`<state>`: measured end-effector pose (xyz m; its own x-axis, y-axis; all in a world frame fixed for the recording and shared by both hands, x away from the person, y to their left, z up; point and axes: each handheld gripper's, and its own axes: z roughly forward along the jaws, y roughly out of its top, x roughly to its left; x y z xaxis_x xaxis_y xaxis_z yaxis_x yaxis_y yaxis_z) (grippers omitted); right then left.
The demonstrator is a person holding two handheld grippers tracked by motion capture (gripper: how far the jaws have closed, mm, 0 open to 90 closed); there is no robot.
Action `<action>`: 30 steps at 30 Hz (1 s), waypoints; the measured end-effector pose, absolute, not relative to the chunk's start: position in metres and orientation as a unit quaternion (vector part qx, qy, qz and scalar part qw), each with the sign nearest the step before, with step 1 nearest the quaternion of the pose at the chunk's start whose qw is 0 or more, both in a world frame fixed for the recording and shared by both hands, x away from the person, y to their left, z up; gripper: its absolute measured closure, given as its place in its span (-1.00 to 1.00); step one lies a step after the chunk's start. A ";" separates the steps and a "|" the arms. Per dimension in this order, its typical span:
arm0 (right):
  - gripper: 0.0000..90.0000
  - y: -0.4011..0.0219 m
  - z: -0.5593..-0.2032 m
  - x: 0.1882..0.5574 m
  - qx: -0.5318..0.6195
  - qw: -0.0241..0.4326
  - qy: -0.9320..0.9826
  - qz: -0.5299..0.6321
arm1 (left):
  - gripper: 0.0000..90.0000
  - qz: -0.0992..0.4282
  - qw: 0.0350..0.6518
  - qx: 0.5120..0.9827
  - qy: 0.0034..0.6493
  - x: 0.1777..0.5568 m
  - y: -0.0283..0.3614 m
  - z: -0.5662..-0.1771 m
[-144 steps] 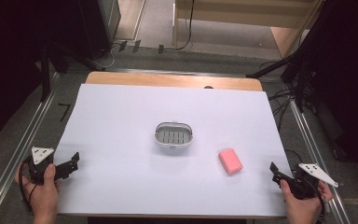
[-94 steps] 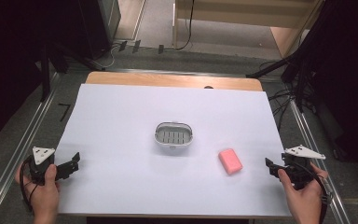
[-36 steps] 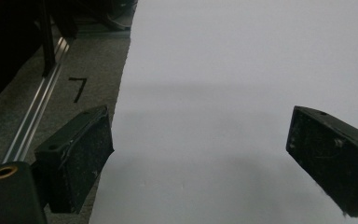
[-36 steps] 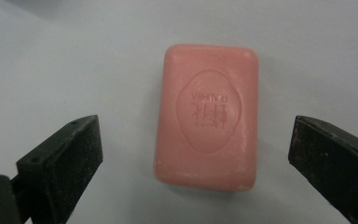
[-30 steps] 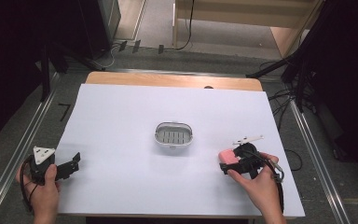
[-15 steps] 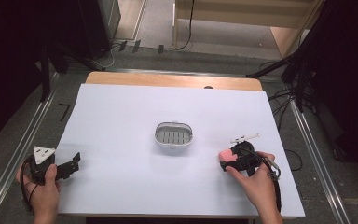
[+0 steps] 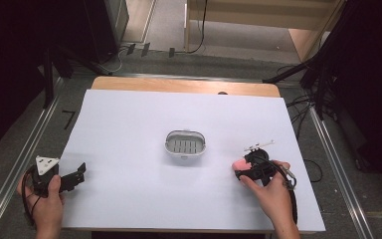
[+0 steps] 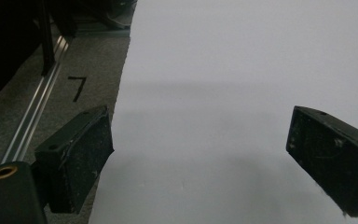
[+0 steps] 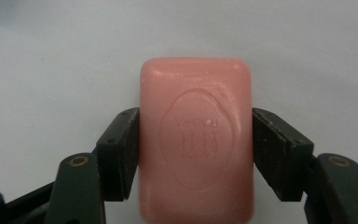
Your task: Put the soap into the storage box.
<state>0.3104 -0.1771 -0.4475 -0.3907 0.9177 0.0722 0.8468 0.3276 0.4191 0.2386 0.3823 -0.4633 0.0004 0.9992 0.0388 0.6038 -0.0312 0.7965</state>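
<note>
On table's right, right gripper (image 9: 196,151) fingers just closed, clamping pink soap (image 9: 196,140); left gripper (image 8: 200,154) fingers wide open, empty.

I see a pink soap bar (image 9: 196,140) with a smooth, waxy, faintly glossy face and an embossed stamp. The pads of my right gripper (image 9: 196,154) look like matt black rubber, slightly scuffed; those of my left gripper (image 8: 205,163) are dusty and rough. The worktop (image 7: 129,129) is covered in a matt white sheet, with bare wood at its far edge. The soap dish (image 7: 185,145) looks like pale, smooth plastic.
</note>
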 end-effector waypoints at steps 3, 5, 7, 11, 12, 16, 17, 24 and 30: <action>-0.16 -0.176 -0.449 0.311 0.540 0.092 0.813 0.198 | -0.83 0.327 0.302 0.639 0.627 0.239 0.382 -0.463; -0.16 -0.175 -0.451 0.312 0.539 0.093 0.814 0.194 | -0.83 0.327 0.302 0.639 0.627 0.239 0.382 -0.463; -0.16 -0.174 -0.452 0.312 0.536 0.094 0.817 0.190 | -0.83 0.327 0.302 0.639 0.627 0.239 0.382 -0.463; -0.15 -0.174 -0.454 0.314 0.538 0.090 0.816 0.192 | -0.83 0.327 0.302 0.639 0.627 0.239 0.382 -0.463; -0.15 -0.174 -0.454 0.314 0.536 0.090 0.817 0.192 | -0.83 0.327 0.302 0.640 0.627 0.239 0.382 -0.463; -0.14 -0.174 -0.453 0.315 0.526 0.088 0.823 0.196 | -0.83 0.327 0.302 0.639 0.627 0.239 0.382 -0.463; -0.14 -0.174 -0.453 0.315 0.526 0.088 0.823 0.196 | -0.83 0.327 0.303 0.639 0.627 0.239 0.382 -0.463; -0.13 -0.174 -0.447 0.316 0.487 0.107 0.844 0.197 | -0.83 0.327 0.302 0.640 0.627 0.239 0.382 -0.463; -0.14 -0.170 -0.432 0.321 0.461 0.109 0.856 0.205 | -0.83 0.327 0.303 0.639 0.627 0.239 0.382 -0.463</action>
